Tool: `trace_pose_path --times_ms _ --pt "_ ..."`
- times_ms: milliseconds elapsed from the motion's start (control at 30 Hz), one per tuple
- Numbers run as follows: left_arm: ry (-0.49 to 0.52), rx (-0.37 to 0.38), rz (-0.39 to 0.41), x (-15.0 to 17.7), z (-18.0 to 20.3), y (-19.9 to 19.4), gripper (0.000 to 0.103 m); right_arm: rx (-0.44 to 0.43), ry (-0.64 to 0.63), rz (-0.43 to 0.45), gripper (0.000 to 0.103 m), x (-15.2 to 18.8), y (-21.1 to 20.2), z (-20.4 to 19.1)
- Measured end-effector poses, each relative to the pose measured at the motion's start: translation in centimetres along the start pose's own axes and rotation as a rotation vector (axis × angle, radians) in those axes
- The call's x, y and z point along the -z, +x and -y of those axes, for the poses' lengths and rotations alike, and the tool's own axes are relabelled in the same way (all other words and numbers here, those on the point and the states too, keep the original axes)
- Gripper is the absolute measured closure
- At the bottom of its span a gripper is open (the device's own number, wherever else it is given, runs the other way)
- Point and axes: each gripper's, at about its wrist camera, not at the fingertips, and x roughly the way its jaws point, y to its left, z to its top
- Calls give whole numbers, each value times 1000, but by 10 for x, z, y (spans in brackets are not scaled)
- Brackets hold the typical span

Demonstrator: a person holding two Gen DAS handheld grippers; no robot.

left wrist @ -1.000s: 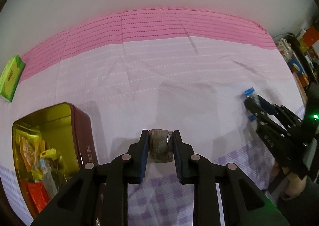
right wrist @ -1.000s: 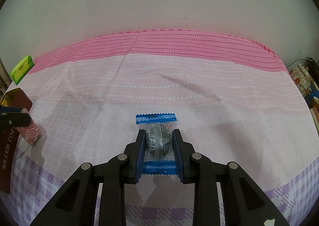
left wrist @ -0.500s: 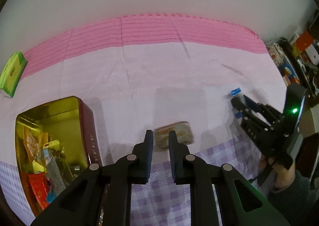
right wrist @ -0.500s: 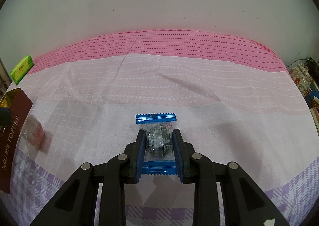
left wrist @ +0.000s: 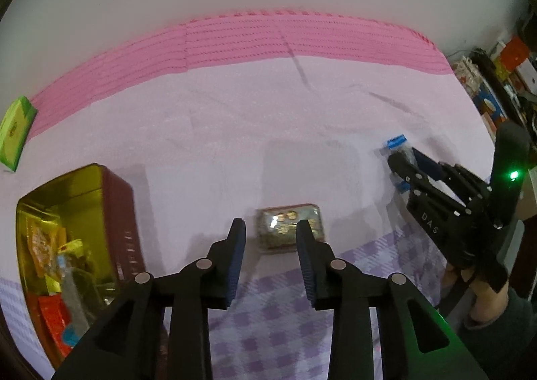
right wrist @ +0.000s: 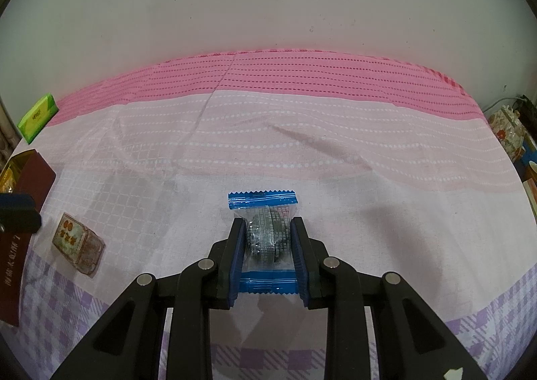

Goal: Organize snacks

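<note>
Dropped since 1 s ago: left gripper (left wrist: 270, 239) was pinching the small clear-wrapped snack, now its jaws are spread w/ nothing between them, and the snack (left wrist: 289, 227) lies flat on the cloth just beyond the tips, lower centre of the left-wrist frame. Right side unchanged.

Near to far, left-wrist view: fingers low in frame, snack right past them, slightly right of the gap's midline, long axis running across the frame, i.e. crosswise to the fingers. Open toffee tin (left wrist: 114, 208) sits at lower left, already holding several wrapped snacks. So snack is near the tin but not in it; I'd judge a re-grab is needed, w/ left gripper clearly the nearer one. Green box (left wrist: 15, 131) lies far off at the left edge of the tablecloth (left wrist: 235, 131).

Right-wrist view: right gripper (right wrist: 266, 245) pinches a blue-ended packet (right wrist: 266, 235) mid-body, packet's long axis along the fingers, low over the cloth at centre frame. Dropped snack shows at lower left there, beside the tin's dark red wall. Left gripper is tilted down toward the cloth; right one points level-ish across it.
</note>
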Motion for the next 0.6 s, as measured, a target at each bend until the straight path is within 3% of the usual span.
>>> trace_pose_path --times_ms 400,600 --pt "10 -53 23 -2 26 19 55 -21 15 2 77 0 1 6" --pt "29 -101 53 -6 32 25 54 -22 15 2 77 0 1 7"
